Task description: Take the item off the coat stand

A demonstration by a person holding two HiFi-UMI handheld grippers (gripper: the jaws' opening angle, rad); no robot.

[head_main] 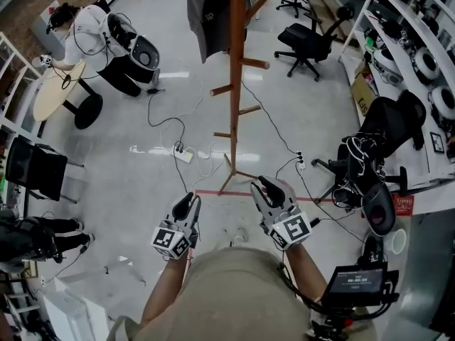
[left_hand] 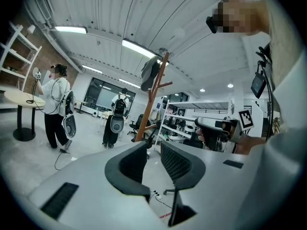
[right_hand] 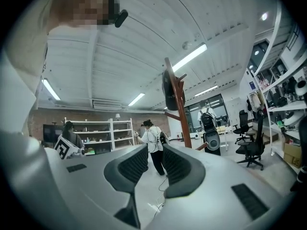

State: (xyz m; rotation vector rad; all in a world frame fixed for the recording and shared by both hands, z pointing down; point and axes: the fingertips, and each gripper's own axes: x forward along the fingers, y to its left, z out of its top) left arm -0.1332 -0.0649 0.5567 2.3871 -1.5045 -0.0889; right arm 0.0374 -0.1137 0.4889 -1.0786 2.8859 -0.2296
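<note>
Both are waiting empty, jaws slightly apart: left hand-held gripper [head_main: 188,203] and right hand-held gripper [head_main: 264,187] are facing the coat stand [head_main: 233,98], dark garment [head_main: 206,13] hanging vertically, high ahead, well apart.

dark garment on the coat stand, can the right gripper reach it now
Probably not yet: the right gripper is short of the coat stand and the dark garment hangs near its top. Nothing blocks the way; jaws apart, empty.

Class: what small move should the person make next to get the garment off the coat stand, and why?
Probably reach the right gripper forward and up toward the dark garment. It hangs high on the coat stand, while that gripper and the left gripper are low and short of it, jaws apart, empty.
</note>
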